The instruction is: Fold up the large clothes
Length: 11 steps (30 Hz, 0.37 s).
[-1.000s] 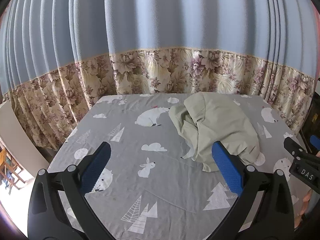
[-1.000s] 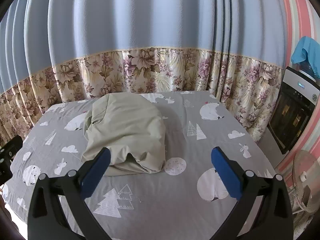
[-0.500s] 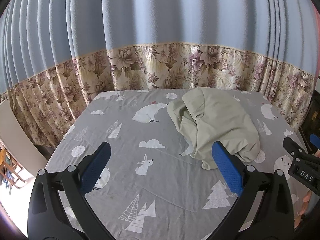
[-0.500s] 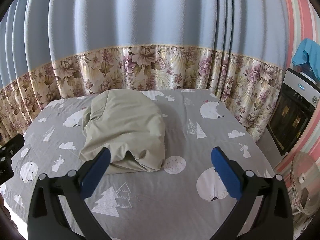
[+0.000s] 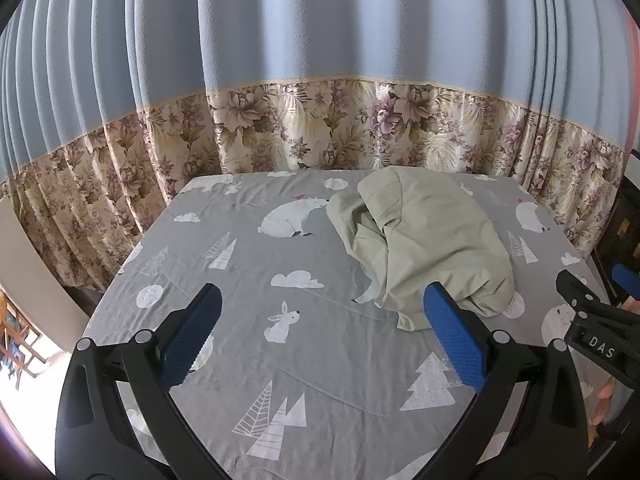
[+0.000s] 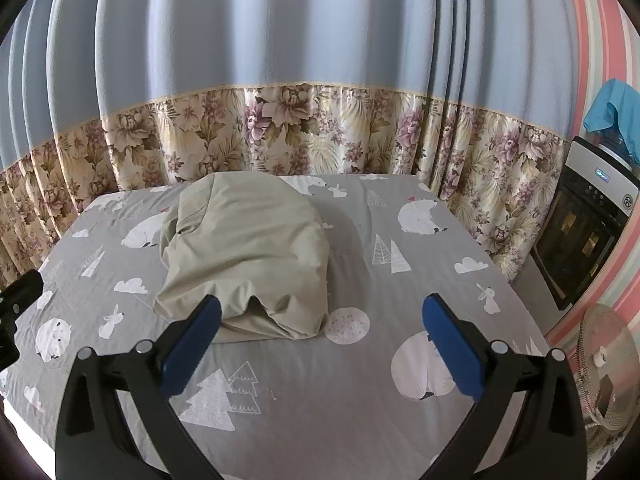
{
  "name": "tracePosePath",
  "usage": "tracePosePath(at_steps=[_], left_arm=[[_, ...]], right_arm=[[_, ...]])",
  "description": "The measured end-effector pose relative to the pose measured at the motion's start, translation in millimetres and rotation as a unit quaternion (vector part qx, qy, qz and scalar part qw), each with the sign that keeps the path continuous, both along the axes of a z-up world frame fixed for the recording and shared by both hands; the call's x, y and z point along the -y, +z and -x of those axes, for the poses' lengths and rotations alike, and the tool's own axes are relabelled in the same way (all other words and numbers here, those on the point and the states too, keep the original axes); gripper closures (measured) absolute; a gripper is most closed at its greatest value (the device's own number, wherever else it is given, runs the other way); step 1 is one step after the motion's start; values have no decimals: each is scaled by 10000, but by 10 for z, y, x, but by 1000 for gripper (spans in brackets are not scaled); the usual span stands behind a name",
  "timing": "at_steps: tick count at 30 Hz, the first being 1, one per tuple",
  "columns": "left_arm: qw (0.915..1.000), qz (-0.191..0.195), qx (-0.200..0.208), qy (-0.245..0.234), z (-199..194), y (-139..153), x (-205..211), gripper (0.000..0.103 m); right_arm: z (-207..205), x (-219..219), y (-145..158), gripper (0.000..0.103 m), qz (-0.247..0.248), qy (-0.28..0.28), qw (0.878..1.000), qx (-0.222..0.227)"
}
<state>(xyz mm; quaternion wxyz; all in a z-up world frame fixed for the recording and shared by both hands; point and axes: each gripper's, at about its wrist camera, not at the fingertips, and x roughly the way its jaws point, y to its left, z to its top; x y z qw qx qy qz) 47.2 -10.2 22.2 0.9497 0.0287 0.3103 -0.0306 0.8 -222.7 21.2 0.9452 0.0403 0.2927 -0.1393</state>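
Note:
A pale green garment point(image 5: 424, 240) lies crumpled in a heap on the bed, right of centre in the left wrist view and left of centre as the same garment point(image 6: 248, 248) in the right wrist view. My left gripper point(image 5: 320, 336) hovers open above the sheet, short of the heap, its right pad point(image 5: 452, 340) near the heap's front edge. My right gripper point(image 6: 320, 344) is open too, its left pad point(image 6: 192, 344) just before the heap. Nothing sits between either pair of fingers. The right gripper's black body point(image 5: 592, 324) shows at the left view's right edge.
The bed carries a grey sheet point(image 5: 248, 280) printed with bears, rabbits and trees. Blue curtains with a floral hem point(image 6: 304, 128) close off the far side. An appliance with a dark door point(image 6: 584, 232) and a floor fan point(image 6: 608, 364) stand right of the bed.
Both cameras have risen or tilted slightly, so the bed and heap sit a little lower in view. The garment has not moved, and both grippers stay open.

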Motion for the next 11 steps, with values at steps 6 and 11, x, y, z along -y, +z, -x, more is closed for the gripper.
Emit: tracePosePath(at_steps=[6,11], left_arm=[[9999,-101,-23,54,5,-11,8,3],[9999,-88,-73,55,-11,-21,6,3]], right_arm=[[-17,-19,13,2,6,12,10000,-4],[-15,-9,9,2,5,6,10000,-14]])
